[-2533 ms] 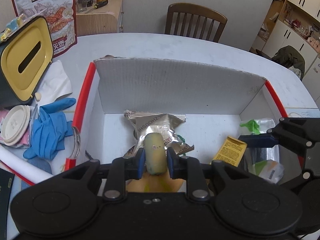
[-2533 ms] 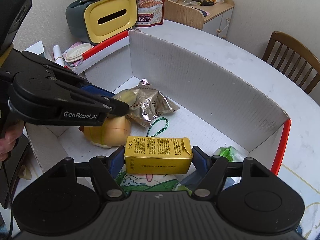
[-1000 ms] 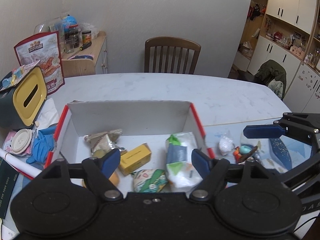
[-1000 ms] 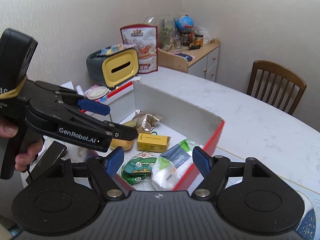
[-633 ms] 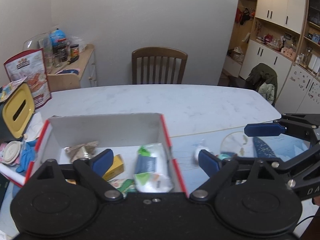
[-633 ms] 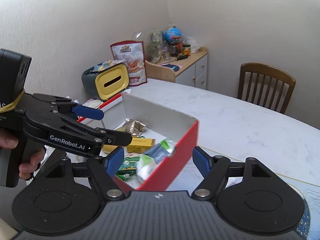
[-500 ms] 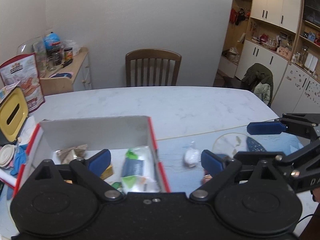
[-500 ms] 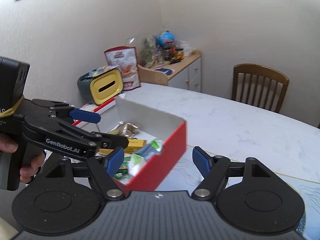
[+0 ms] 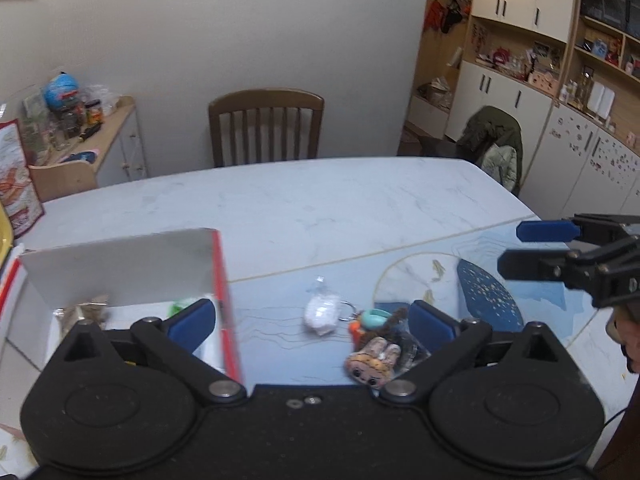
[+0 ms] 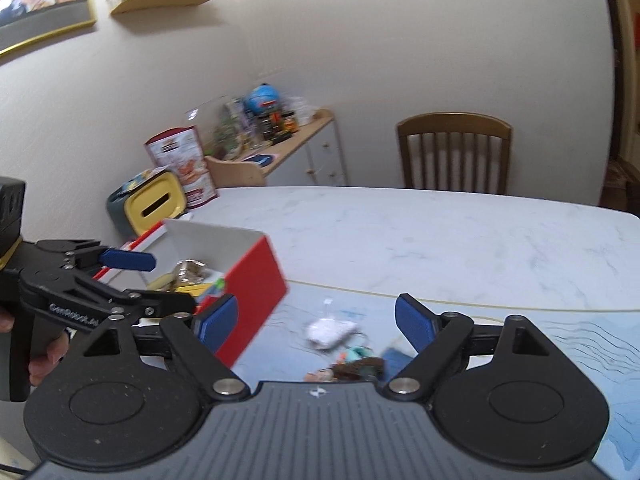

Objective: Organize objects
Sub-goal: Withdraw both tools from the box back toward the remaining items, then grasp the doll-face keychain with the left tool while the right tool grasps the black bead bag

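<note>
Each tool is matte black with blue finger pads [image 9: 191, 320] and silver pivot screws. The left tool [image 10: 132, 280] carries white "GenRobot.AI" lettering. Bare skin shows on the left hand [image 10: 48, 354].

I could read only one text: "GenRobot.AI", in white letters on the side of the left gripper [image 10: 160, 280], seen from the right wrist view and a little blurred. The red snack bag [image 10: 182, 168] by the wall carried printed characters, but they were too small and unsharp for me to read. I found no other readable label or number.
</note>
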